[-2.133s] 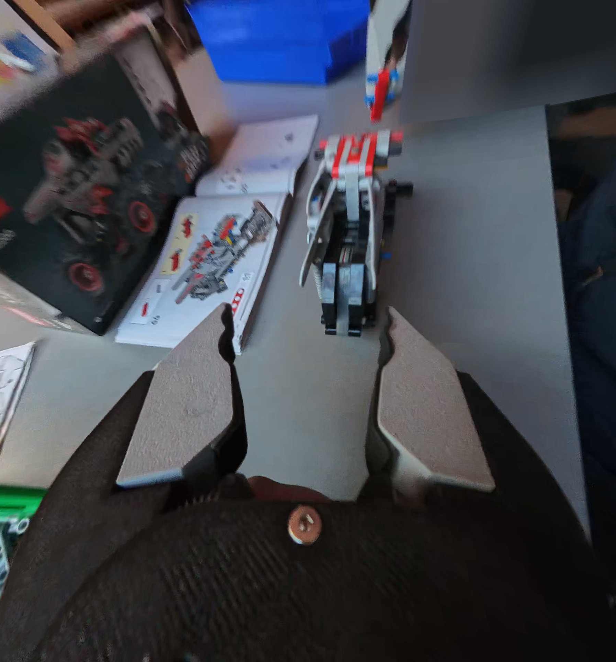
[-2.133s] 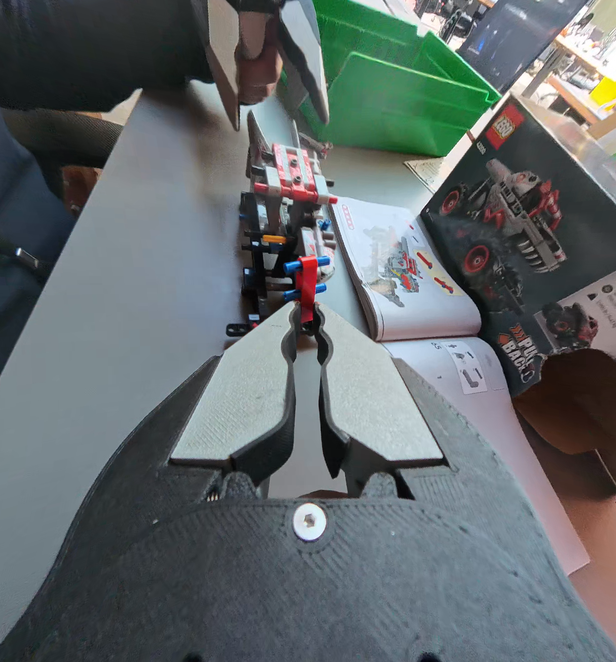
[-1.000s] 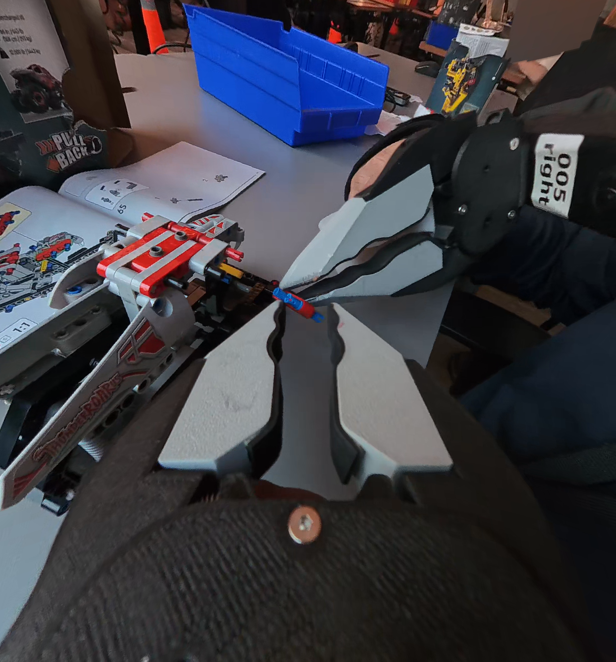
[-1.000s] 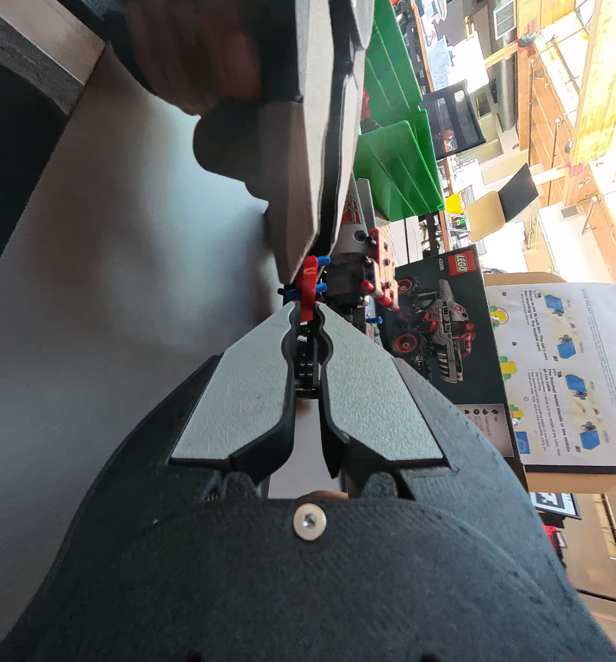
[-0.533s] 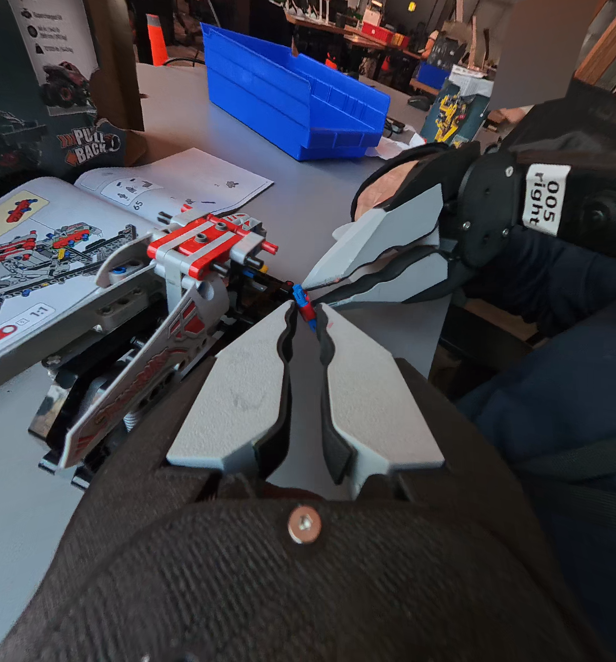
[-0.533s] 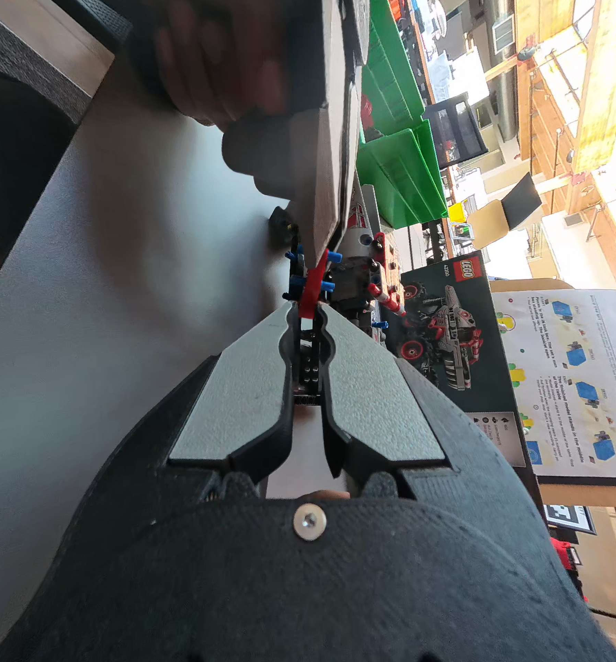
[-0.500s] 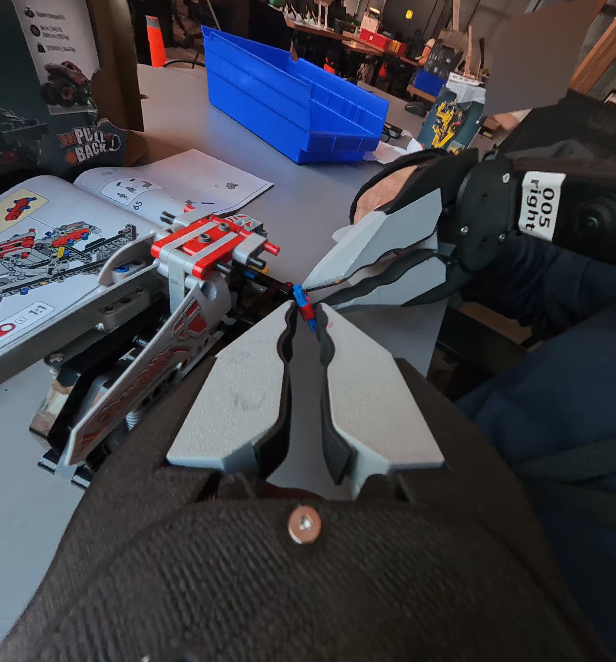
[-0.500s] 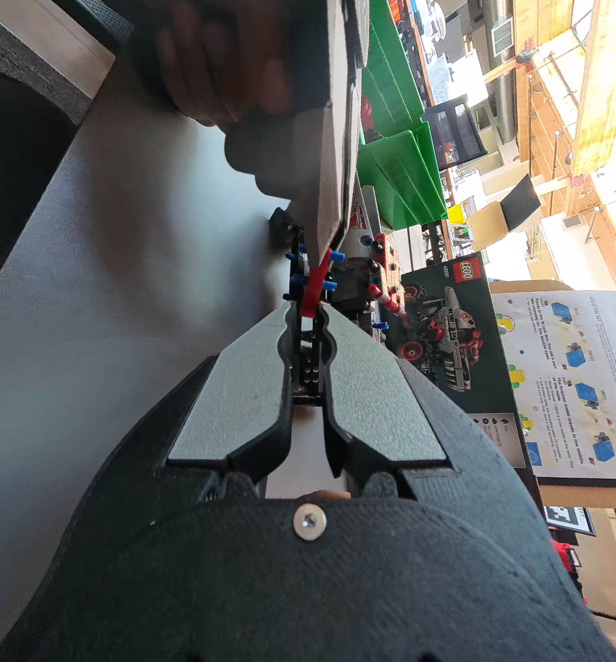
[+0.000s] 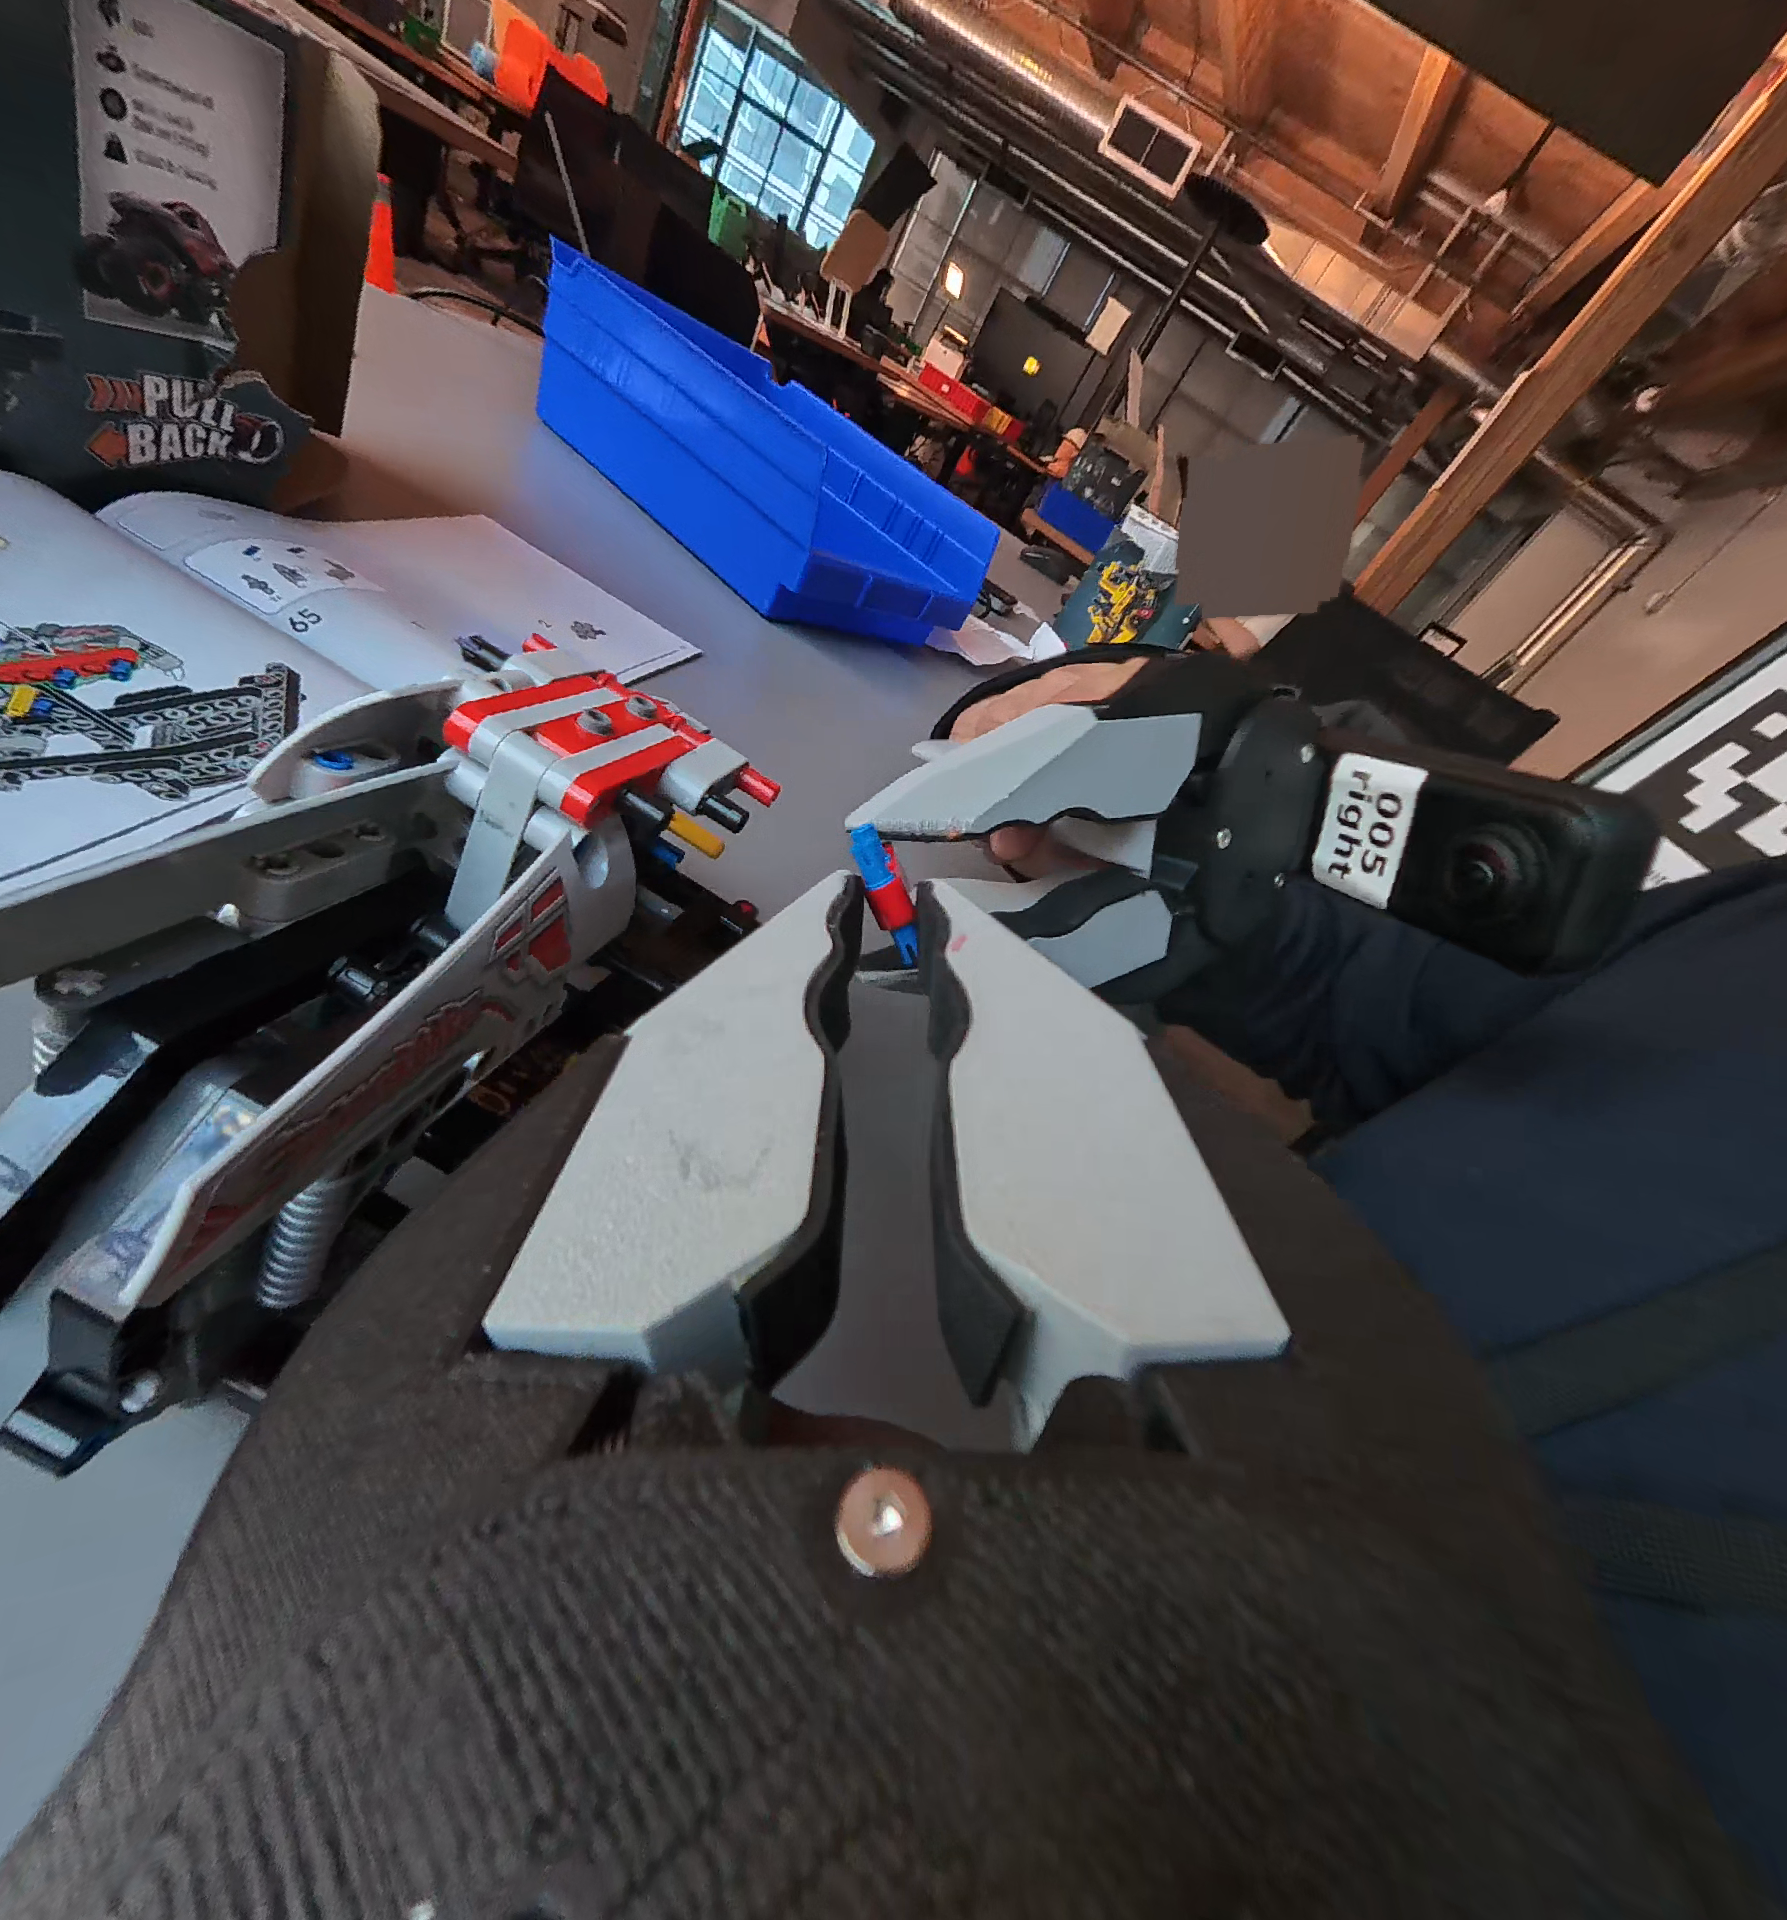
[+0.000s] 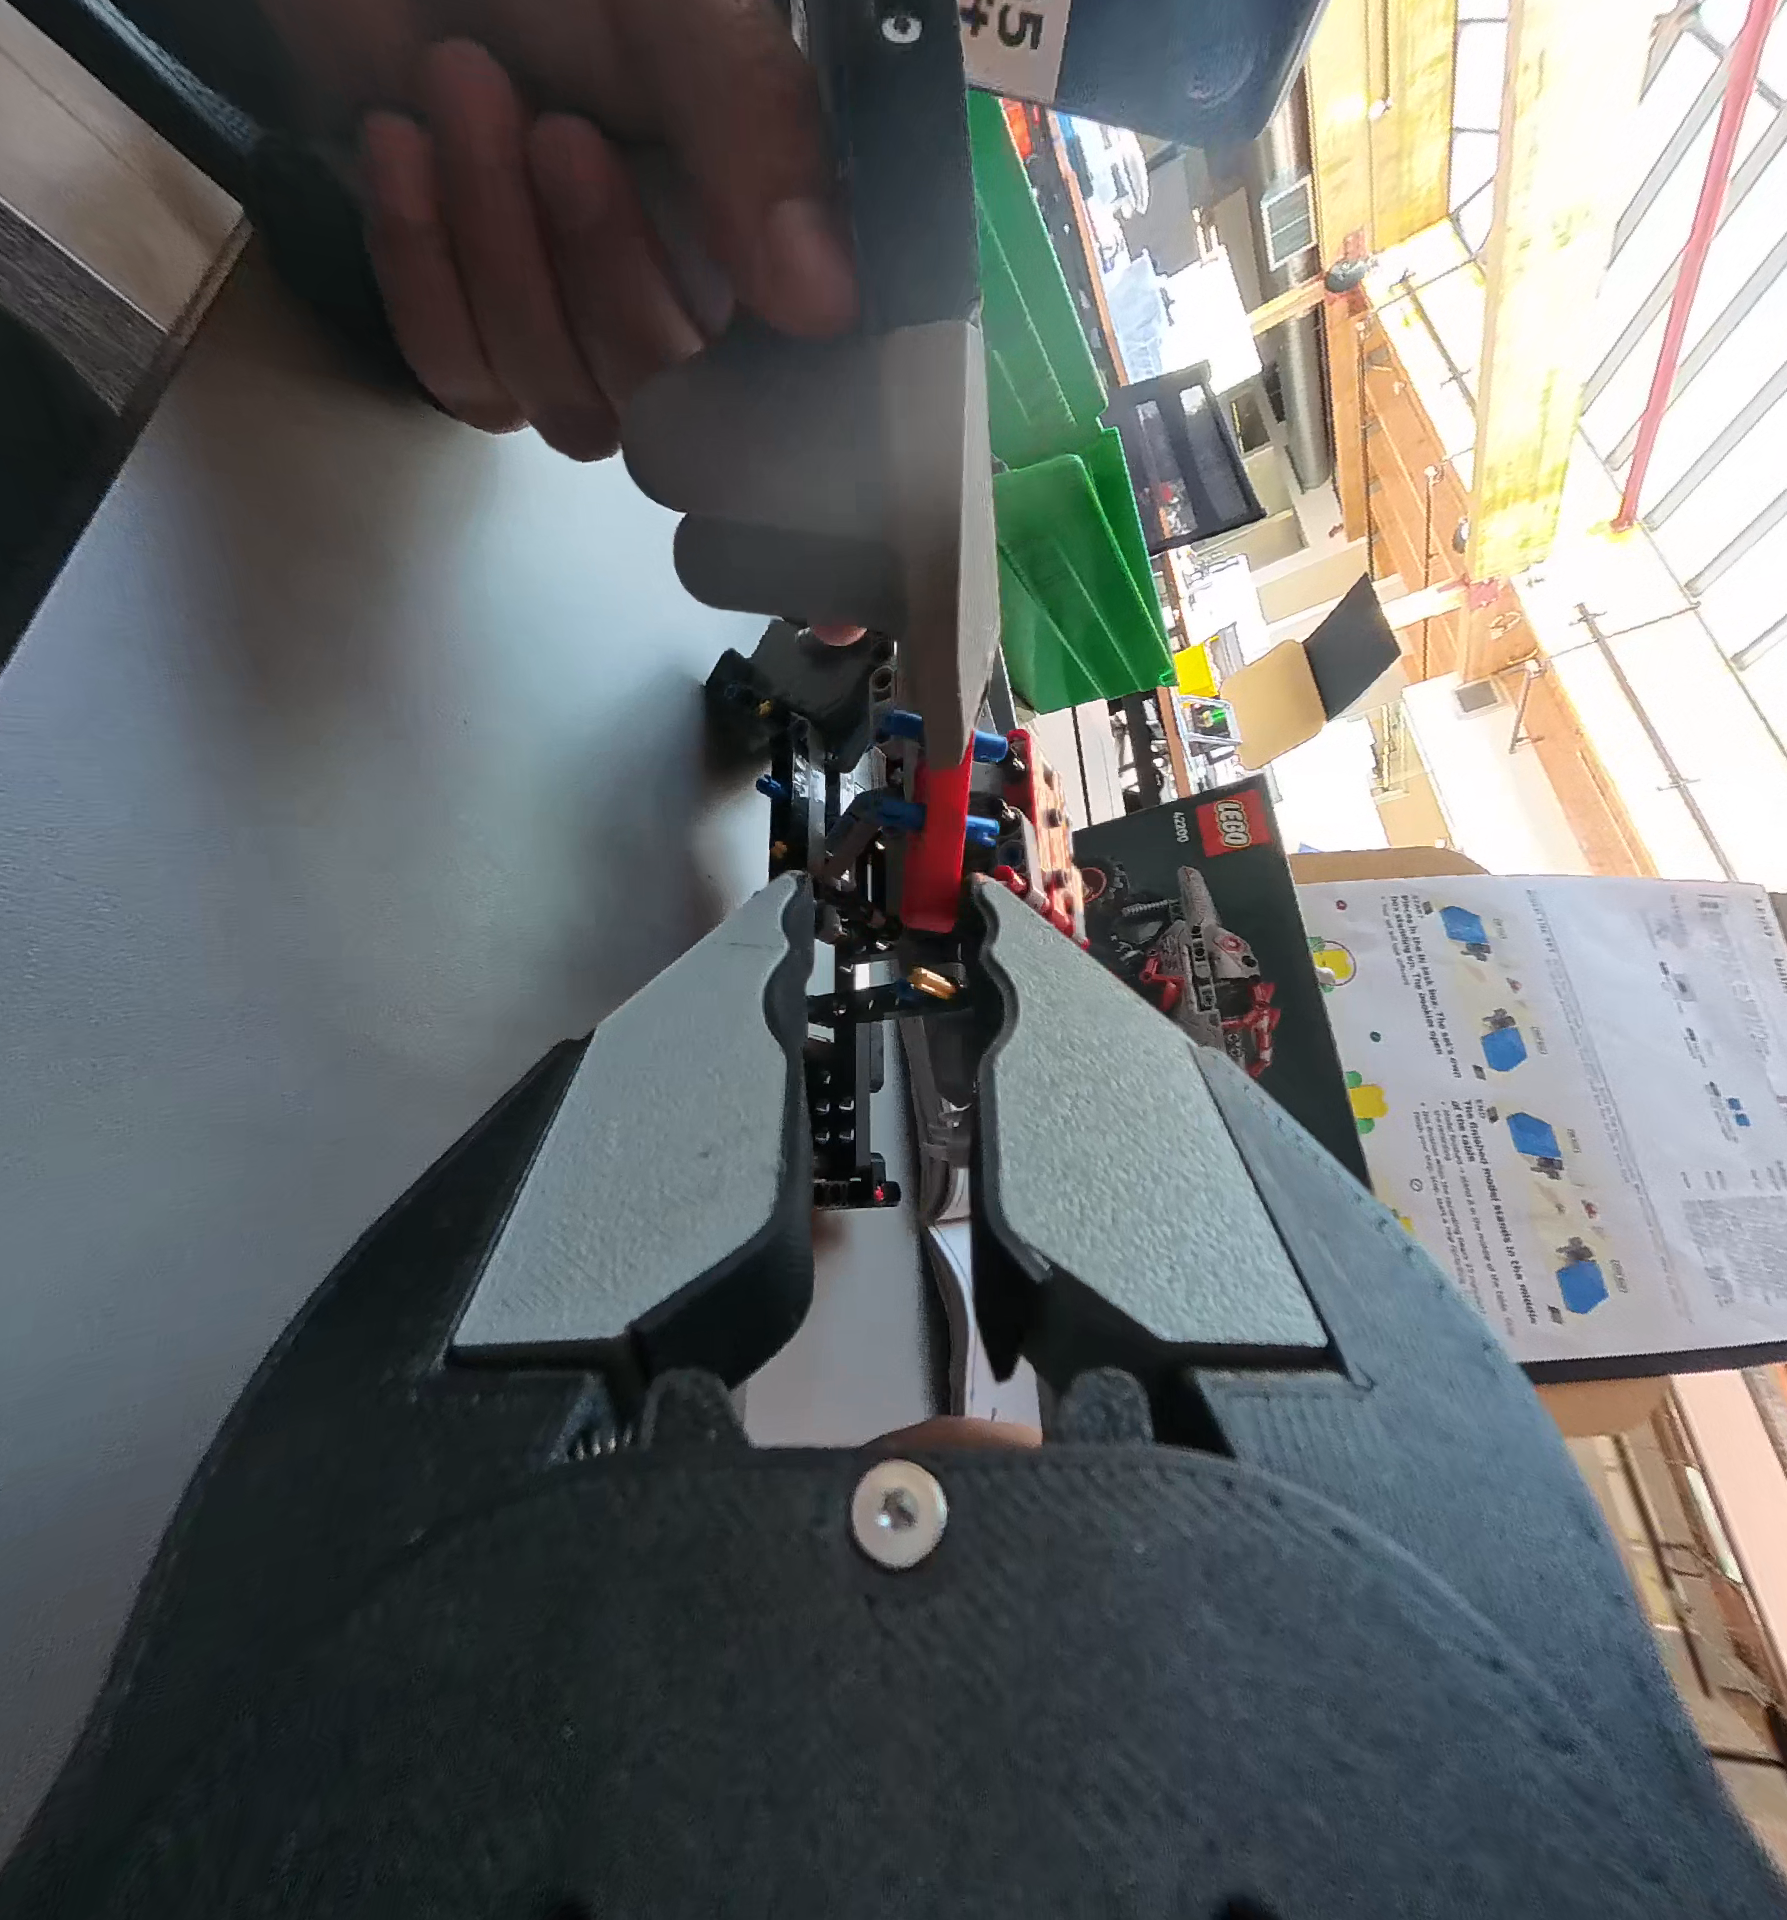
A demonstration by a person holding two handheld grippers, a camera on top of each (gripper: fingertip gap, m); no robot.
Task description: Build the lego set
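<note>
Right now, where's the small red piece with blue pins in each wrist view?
Left wrist view: the red piece sits at centre, pinched at the tips of the left gripper, just under the right gripper's upper finger.
Right wrist view: the red piece is just above centre, hanging from the left gripper's tip, with the right gripper open below it.
Shared landmark: the half-built truck.

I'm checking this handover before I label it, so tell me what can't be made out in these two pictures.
- Left wrist view: the lower end of the red piece is hidden between the left gripper fingers.
- Left wrist view: the model is cut off by the left edge.
- Right wrist view: the left gripper's fingertips are blurred, so its grip is unclear.
- Right wrist view: the right gripper hides the model's near end.
</note>
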